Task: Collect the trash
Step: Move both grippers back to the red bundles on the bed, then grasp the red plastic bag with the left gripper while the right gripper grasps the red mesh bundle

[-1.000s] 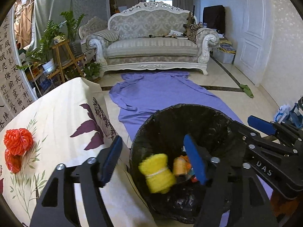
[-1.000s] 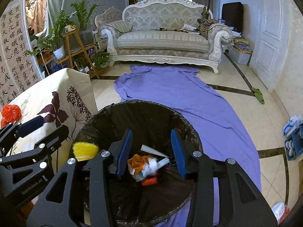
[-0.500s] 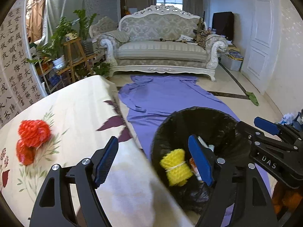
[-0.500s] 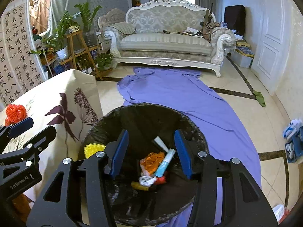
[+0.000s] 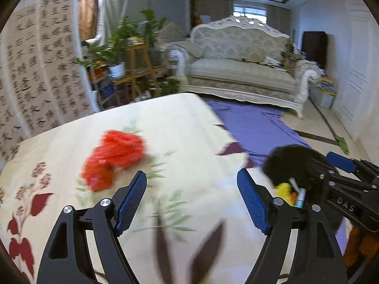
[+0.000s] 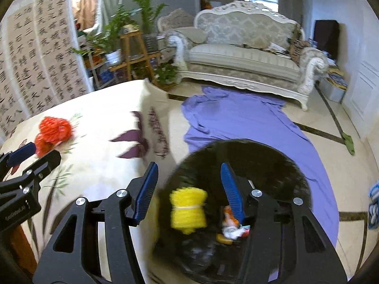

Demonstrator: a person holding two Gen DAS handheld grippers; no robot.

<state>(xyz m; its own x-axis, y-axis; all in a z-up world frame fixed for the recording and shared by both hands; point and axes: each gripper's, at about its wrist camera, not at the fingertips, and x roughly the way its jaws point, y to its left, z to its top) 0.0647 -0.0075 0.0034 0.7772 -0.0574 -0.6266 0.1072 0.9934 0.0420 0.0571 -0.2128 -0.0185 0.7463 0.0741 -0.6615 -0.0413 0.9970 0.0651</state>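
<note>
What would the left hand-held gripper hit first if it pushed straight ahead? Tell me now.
Probably the flowered tablecloth: the open left hand-held gripper points across it. The red mesh trash lies left of that line, so it would likely be missed. Motion blur makes depth uncertain.

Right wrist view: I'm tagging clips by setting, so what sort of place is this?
Most likely a home living room: an ornate sofa, potted plants on a wooden stand, and a tablecloth-covered table beside a trash bin.
</note>
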